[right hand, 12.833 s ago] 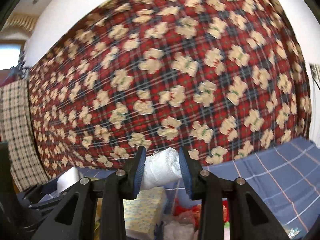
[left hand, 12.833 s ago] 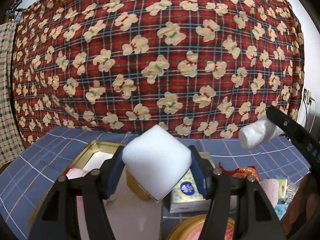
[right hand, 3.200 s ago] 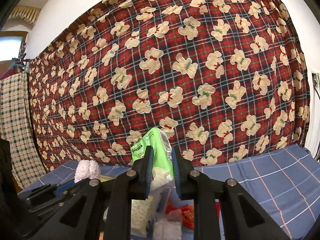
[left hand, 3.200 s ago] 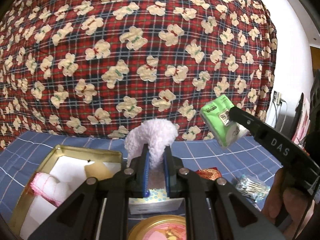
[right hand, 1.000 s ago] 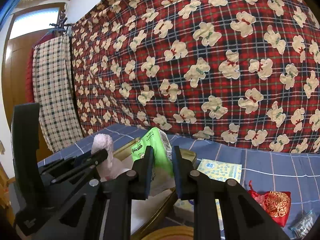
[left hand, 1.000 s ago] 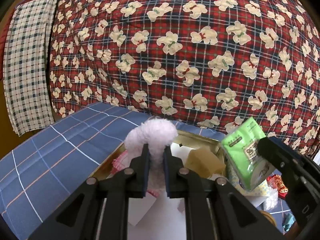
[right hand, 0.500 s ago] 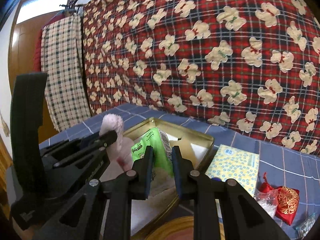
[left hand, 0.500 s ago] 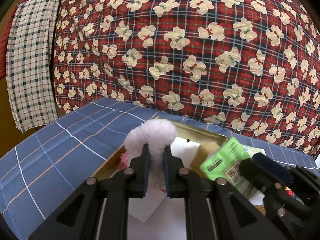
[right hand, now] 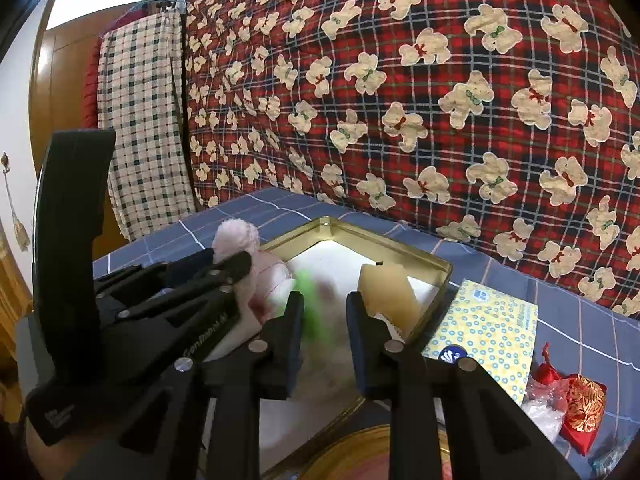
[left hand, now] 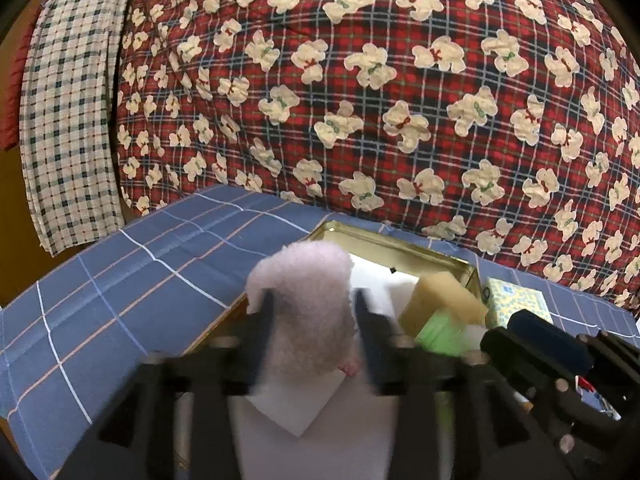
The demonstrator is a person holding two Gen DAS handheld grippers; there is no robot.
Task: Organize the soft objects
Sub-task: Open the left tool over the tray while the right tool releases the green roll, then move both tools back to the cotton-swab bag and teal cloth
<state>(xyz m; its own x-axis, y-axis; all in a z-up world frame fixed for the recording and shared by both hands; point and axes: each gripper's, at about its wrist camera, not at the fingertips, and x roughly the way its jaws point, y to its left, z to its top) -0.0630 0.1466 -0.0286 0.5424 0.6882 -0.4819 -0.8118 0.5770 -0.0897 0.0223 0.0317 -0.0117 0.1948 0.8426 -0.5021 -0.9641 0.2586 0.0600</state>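
Left wrist view: left hand-held gripper is over the near-left part of the gold tin. Its jaws are opening; half a second earlier they were pinched tight on the fluffy pink-white pompom. Now the pompom stands between the blurred fingers with a gap on either side, no longer squeezed. Judgement: this is the release, so the pompom is being dropped into the tin next to the white foam sheets already lying there.

Right of that, same view: yellow-tan sponge block leans in the tin's far-right corner. A blurred green tissue pack sits just below it, in front of the right hand-held gripper.

Right wrist view: right hand-held gripper has its jaws starting to part, still narrow. The green pack shows as a smeared streak against the inner face of the left finger, apart from the right one. It was held firmly half a second ago; it now looks to be slipping free into the tin. Whether the left pad still touches it I cannot tell through the blur.

Judgement: both soft items are going into the tin at once. The yellow tissue packet and the red pouch, on the blue checked bed cover to the right, remain outside it.
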